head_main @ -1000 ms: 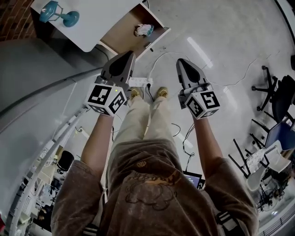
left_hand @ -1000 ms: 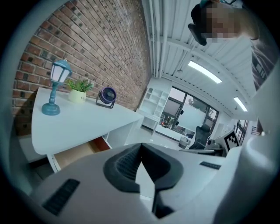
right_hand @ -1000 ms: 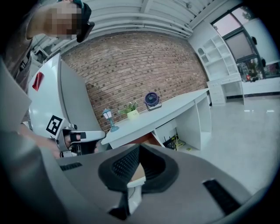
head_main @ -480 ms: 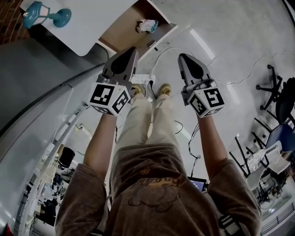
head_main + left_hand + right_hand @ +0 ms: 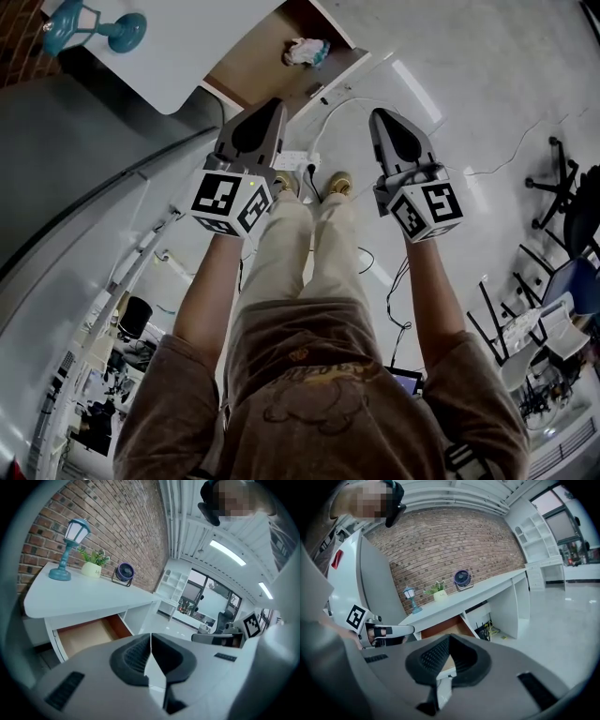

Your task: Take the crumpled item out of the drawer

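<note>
Desk drawer (image 5: 258,56) with crumpled item (image 5: 306,52) has shifted up-frame, rightward.

The top edge of the head view cuts off the desk (image 5: 187,47) and part of the lamp (image 5: 89,23) standing on it. The crumpled item (image 5: 306,52) in the drawer (image 5: 253,61) is too small to tell what it is. In the gripper views, the left gripper (image 5: 151,639) and right gripper (image 5: 449,641) hide the drawer's front part, and the item with it.
</note>
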`<state>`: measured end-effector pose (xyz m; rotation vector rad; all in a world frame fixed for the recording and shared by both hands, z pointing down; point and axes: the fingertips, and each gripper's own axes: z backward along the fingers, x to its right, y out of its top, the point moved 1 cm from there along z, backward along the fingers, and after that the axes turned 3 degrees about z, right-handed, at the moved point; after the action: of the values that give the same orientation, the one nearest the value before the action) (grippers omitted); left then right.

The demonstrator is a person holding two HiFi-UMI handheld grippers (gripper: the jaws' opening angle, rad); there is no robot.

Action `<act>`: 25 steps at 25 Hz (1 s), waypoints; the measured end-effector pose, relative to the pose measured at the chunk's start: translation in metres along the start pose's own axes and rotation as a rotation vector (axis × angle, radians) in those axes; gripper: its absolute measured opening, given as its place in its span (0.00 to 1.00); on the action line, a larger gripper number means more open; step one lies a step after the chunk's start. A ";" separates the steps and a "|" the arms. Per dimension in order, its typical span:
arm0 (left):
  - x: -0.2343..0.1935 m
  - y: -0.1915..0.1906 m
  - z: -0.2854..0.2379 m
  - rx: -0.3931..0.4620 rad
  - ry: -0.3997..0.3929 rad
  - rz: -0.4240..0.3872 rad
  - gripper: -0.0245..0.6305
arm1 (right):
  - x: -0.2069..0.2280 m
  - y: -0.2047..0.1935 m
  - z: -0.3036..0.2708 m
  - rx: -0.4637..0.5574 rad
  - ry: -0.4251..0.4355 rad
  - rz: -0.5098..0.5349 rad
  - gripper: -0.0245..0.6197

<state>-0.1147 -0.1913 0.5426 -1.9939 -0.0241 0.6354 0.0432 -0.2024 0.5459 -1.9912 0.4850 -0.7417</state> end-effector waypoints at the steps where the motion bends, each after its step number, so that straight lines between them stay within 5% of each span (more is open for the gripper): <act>1: 0.001 0.000 0.000 0.000 -0.002 -0.002 0.05 | 0.000 0.000 0.001 -0.002 0.000 -0.001 0.03; 25: 0.000 -0.015 -0.011 -0.063 -0.006 0.019 0.57 | 0.005 -0.008 0.012 0.001 -0.032 -0.030 0.03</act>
<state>-0.1064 -0.1931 0.5587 -2.0553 -0.0294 0.6603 0.0553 -0.1934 0.5495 -2.0098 0.4364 -0.7276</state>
